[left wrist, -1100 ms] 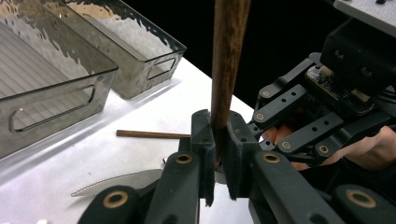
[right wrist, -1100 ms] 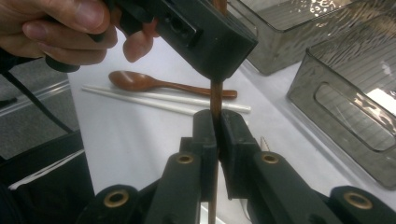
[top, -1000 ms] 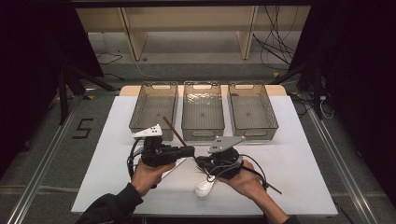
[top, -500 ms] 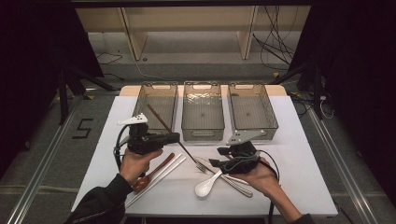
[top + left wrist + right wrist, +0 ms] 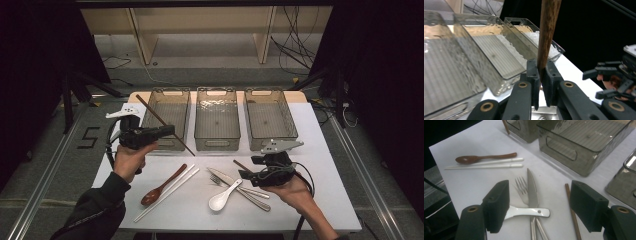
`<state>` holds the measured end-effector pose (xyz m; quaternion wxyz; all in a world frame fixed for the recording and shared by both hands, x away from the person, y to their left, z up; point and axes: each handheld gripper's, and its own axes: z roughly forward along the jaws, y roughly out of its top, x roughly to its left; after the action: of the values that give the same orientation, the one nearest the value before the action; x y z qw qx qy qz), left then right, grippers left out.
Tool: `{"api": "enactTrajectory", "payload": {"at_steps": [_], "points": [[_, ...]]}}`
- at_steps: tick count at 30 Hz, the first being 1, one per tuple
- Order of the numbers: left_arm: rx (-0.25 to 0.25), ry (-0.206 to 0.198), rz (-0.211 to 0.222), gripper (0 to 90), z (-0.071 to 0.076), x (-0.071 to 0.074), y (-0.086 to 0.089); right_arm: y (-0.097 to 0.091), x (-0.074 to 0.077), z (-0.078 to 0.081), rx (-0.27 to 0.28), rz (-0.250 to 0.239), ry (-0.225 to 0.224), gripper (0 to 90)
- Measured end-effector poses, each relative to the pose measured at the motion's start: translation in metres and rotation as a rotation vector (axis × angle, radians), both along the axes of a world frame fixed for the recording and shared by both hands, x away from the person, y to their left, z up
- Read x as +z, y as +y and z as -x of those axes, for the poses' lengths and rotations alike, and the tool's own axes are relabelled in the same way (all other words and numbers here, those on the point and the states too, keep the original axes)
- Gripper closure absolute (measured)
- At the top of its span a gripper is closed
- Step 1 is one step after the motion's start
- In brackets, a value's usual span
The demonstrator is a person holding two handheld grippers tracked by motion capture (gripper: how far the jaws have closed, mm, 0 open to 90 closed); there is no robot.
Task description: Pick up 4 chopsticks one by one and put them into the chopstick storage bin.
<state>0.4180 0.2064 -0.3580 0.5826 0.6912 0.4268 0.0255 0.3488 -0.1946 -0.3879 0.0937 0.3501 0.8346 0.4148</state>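
My left gripper (image 5: 169, 131) is raised over the table's left side, in front of the left tray (image 5: 150, 116). It is shut on a brown chopstick (image 5: 152, 112) that slants across the tray's front; in the left gripper view the stick (image 5: 547, 37) rises from the closed jaws (image 5: 541, 75). My right gripper (image 5: 248, 168) is low at the front right, its jaws just opened wide and gripping nothing. Beneath it (image 5: 541, 207) lie a fork (image 5: 521, 186), a knife (image 5: 532, 187), a white spoon (image 5: 524, 211) and a second brown chopstick (image 5: 571, 207).
Three clear trays stand in a row at the back: the left one, a middle one (image 5: 216, 142) and a right one (image 5: 257, 141). A brown spoon (image 5: 162, 186) and a pair of white chopsticks (image 5: 167, 192) lie at the front left.
My left gripper has carried its brown chopstick left and upward, away from the centre. My right gripper has slid right and spread its jaws, uncovering the cutlery pile.
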Motion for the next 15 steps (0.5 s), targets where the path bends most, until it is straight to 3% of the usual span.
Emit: {"api": "enactTrajectory", "payload": {"at_steps": [15], "points": [[0.078,0.045,-0.058,83.6,-0.034,0.002,0.018,-0.007,-0.003,0.006,-0.005,0.005,0.001,30.5]]}}
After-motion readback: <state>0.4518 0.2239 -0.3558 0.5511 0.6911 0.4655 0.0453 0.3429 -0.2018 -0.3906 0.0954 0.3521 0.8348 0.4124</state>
